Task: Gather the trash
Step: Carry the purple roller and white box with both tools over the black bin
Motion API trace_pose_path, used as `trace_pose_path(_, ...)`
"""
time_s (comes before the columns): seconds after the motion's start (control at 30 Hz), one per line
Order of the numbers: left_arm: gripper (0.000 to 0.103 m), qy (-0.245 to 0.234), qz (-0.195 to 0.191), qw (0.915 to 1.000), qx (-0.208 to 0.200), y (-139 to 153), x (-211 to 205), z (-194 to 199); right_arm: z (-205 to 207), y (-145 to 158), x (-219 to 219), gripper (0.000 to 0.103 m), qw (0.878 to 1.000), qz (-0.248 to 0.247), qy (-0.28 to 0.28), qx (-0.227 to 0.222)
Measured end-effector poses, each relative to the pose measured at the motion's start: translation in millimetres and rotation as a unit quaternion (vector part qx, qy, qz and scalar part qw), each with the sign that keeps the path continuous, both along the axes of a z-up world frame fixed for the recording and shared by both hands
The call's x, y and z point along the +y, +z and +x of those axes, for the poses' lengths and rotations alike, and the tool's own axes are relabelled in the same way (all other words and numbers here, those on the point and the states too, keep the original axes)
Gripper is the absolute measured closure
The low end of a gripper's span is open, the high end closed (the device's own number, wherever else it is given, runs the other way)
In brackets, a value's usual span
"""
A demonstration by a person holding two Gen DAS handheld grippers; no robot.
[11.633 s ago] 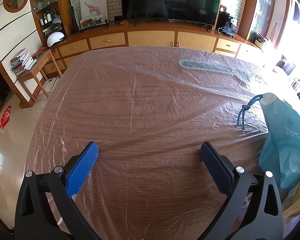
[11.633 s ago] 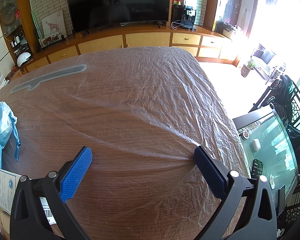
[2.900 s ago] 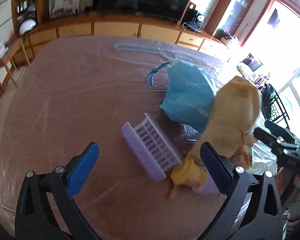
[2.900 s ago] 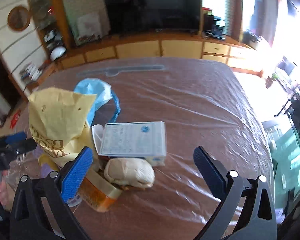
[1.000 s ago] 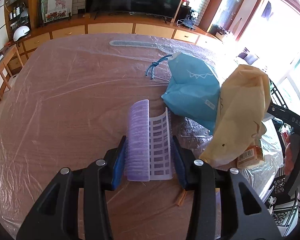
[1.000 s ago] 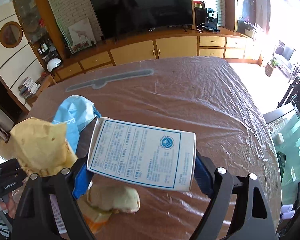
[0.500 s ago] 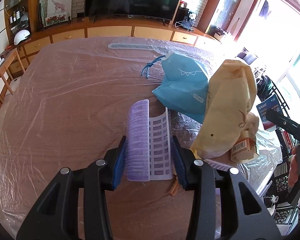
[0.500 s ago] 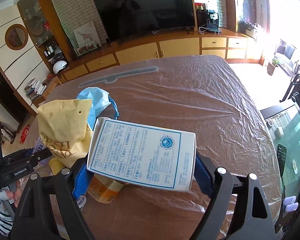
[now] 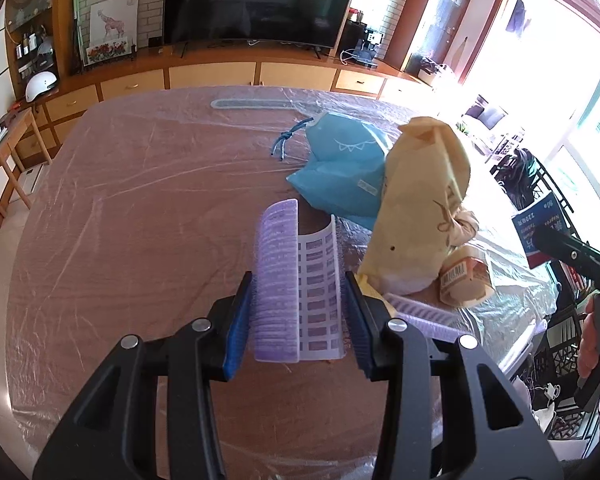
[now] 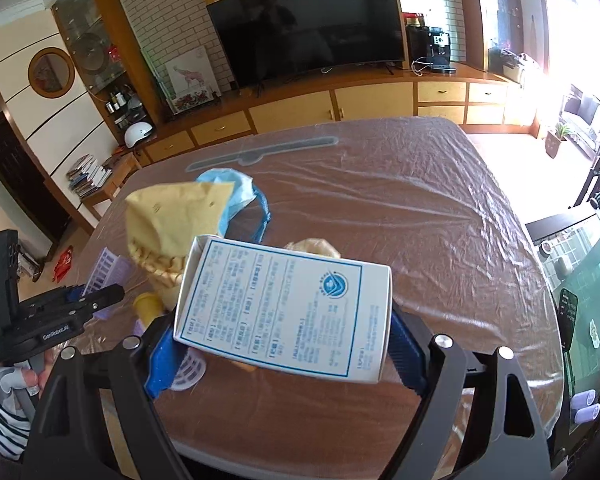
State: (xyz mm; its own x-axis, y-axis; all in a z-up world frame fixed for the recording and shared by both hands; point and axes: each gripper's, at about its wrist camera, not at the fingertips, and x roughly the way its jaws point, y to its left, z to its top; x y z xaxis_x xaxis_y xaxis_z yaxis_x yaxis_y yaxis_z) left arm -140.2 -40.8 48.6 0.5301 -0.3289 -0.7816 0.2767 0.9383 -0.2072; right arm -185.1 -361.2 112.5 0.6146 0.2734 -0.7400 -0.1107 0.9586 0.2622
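Tray (image 9: 296, 288): lilac slotted plastic, lifted above the table, long axis running from near to far along the left gripper's fingers, far end free.
Left gripper (image 9: 298, 316): clamped on the tray's two long sides near its near end.
Box (image 10: 284, 312): white carton with blue print, long axis left to right, printed face up, tilted.
Right gripper (image 10: 280, 344): pads pressed on the box's short ends, holding it off the table.
Table (image 9: 140, 208): brown wood under crinkled clear film.
Pile: blue bag (image 9: 340, 168) and yellow bag (image 9: 416, 208) right of the tray.
Room: TV (image 10: 308, 24) and cabinets at the far wall.
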Motion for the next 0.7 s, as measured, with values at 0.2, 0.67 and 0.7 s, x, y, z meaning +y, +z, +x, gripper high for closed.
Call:
trace_pose_path(0.2, 0.059, -0.004, 0.001, 1.0, 0.002, -0.1, 0.4, -12.3, -16.3, -1.8, 8.0, 0.02, 1.0, 0.006, 0.016, 0.007)
trace_pose_path(0.67, 0.059, -0.023, 0.004, 0.9997, 0.0, 3.3, -4.0, -36.6, -52.7, -7.3, 26.3, 0.02, 0.999, 0.014, 0.048, 0.018)
trace_pose_path(0.7, 0.059, -0.025, 0.005, 0.9997, -0.001, 3.6, -4.0, -38.7, -55.5, -7.6, 27.1, 0.02, 0.998, 0.016, 0.051, 0.019)
